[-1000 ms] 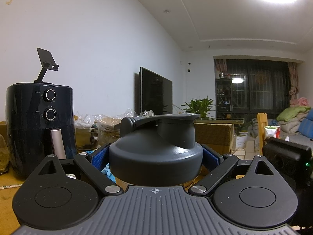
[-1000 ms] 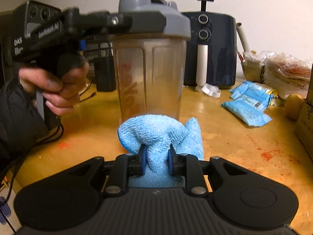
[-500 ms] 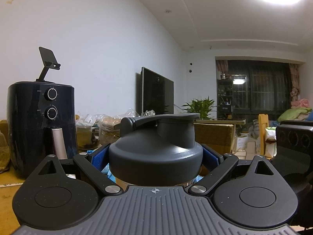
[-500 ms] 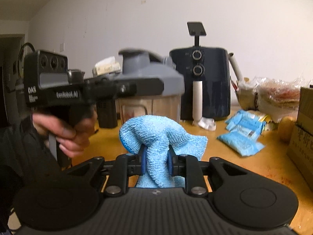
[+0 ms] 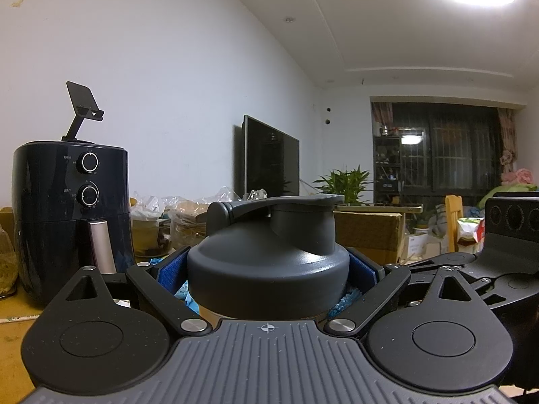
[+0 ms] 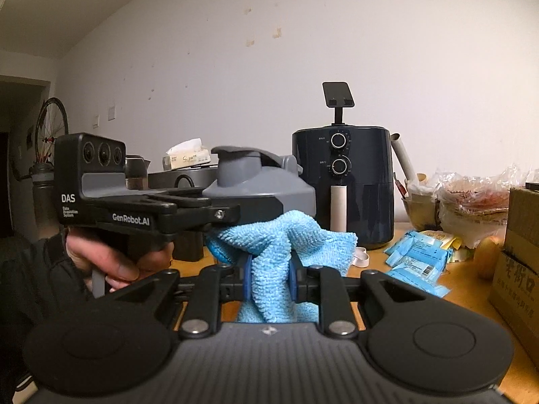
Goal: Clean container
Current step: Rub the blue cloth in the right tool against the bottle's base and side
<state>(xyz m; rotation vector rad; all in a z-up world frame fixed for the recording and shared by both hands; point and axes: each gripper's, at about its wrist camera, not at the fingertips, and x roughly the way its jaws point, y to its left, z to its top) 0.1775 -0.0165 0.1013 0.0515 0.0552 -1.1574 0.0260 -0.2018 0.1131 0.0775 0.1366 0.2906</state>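
The right gripper (image 6: 269, 282) is clamped on a bunched blue cloth (image 6: 283, 245), its blue pads pinching the middle of the bundle so that the loose folds stand up ahead of the fingers as a soft wiping face. That face sits right against the shaker bottle, just under the rim of its grey lid (image 6: 259, 185), on the side turned toward the right wrist camera; most likely the outside of the bottle is what is being wiped.

The left gripper (image 5: 267, 269) is closed around the same lid (image 5: 269, 252), one pad on either side of its skirt (the flip cap on top is shut). Holding the bottle by the lid keeps the clear body below free for the cloth and braces it against the push of the wipe. A hand (image 6: 111, 256) grips the left tool's handle, to the left of the bottle.

Behind the bottle stands a dark air fryer (image 6: 342, 185); blue packets (image 6: 417, 252) lie on the wooden table (image 6: 465, 303) to its right.
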